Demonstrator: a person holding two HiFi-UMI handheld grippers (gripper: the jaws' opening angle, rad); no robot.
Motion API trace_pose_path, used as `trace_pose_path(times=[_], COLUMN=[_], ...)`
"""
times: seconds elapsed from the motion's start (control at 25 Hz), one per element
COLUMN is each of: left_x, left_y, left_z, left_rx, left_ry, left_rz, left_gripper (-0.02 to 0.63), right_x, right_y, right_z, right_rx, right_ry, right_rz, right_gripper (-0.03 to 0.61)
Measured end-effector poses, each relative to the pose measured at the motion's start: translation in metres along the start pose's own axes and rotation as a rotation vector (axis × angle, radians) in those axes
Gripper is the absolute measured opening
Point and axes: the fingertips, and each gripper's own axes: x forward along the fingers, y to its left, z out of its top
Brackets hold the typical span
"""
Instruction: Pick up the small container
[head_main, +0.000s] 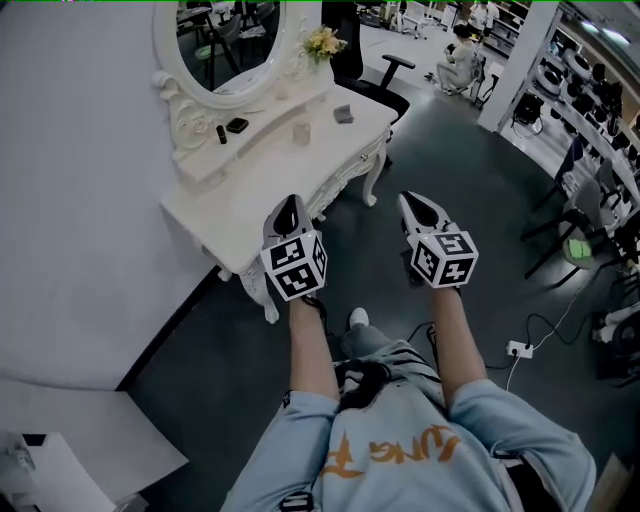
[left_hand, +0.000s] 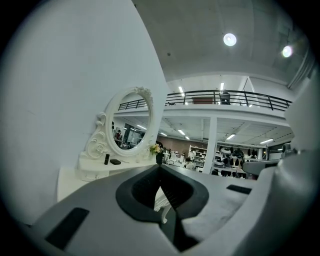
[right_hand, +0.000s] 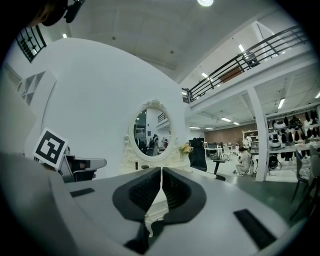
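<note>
A white vanity table (head_main: 255, 215) stands ahead at the left. On its top are a small clear container (head_main: 300, 133) and a small grey box (head_main: 343, 114). On the raised shelf under the mirror are a black tube (head_main: 221, 133) and a flat black case (head_main: 237, 125). My left gripper (head_main: 289, 204) hovers over the table's near edge, jaws shut and empty. My right gripper (head_main: 412, 200) hangs over the floor to the right of the table, also shut on nothing. Both grippers are well short of the container. The left gripper view shows the tube (left_hand: 106, 159) and the case (left_hand: 115, 161).
An oval mirror (head_main: 225, 40) and a flower bunch (head_main: 323, 42) stand at the table's back. A black office chair (head_main: 385, 75) is behind the table. A white wall (head_main: 70, 200) runs along the left. A power strip (head_main: 518, 349) with cables lies on the dark floor.
</note>
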Motion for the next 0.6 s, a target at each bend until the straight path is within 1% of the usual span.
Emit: trace_pose_path(times=[0.16,0.4,0.48,0.6], left_x=[0.012,0.036,0.050,0.077], left_y=[0.003,0.050,0.061,0.069], left_z=[0.003,0.007,0.003,-0.011], left_rx=[0.014,0.014,0.011,0.003], left_ry=[-0.009,-0.009,0.002,0.029], left_rz=[0.010,0.092,0.112,0.125], left_gripper=[0.021,0.021,0.021,0.021], right_x=[0.017,0.083,0.104,0.134], right_y=[-0.008,0.015,0.016,0.002], right_z=[0.001,-0.003,-0.007,-0.017], right_rx=[0.009,0.015,0.020,0.037], right_ry=[-0.003,0.005,0.014,0.036], right_rz=[0.015,0.122,0.145,0.152], right_gripper=[0.029,0.029,0.029,0.029])
